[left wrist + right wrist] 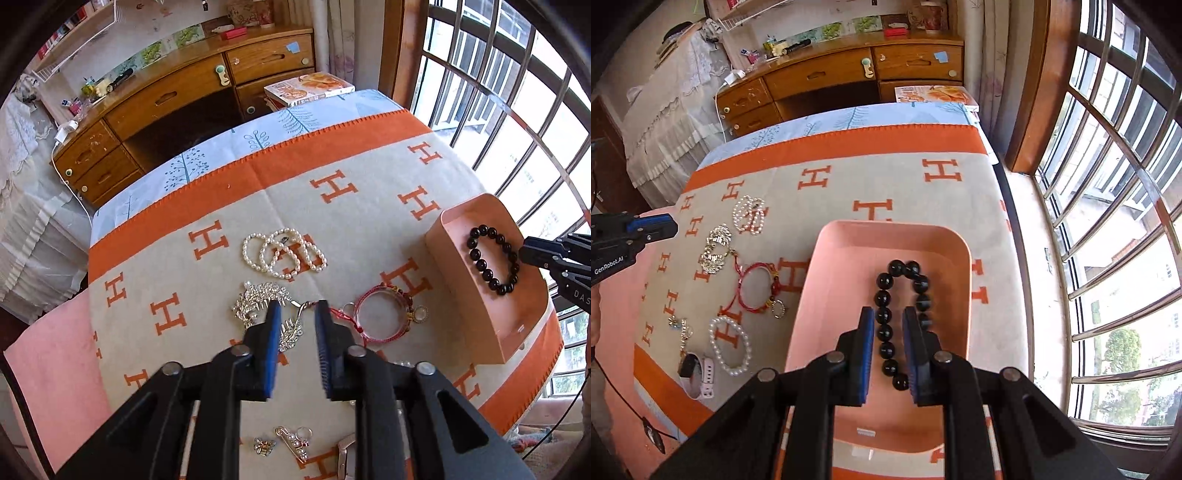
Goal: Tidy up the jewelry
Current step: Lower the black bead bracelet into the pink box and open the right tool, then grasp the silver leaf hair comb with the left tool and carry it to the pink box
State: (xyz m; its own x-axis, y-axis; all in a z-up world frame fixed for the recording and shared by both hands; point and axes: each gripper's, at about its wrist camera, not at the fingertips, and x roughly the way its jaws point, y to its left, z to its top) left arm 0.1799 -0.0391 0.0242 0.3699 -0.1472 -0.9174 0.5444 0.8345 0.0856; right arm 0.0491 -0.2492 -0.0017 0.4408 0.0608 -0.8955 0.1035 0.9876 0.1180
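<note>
Your left gripper (297, 314) hovers parted over a silver rhinestone leaf brooch (264, 310) on the beige blanket with orange H letters (221, 206). Beside it lies a red cord bracelet (380, 314). At right, your right gripper (888, 321) stands open astride 1 black bead bracelet (886, 317) inside the pink plastic tray (842, 266).

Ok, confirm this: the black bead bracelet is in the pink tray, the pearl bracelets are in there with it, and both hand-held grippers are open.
Not quite. The pearl bracelets lie on the blanket, outside the pink tray; the left wrist view shows this. The black bead bracelet is alone in the tray, and the left hand-held gripper and right hand-held gripper are both open.
</note>
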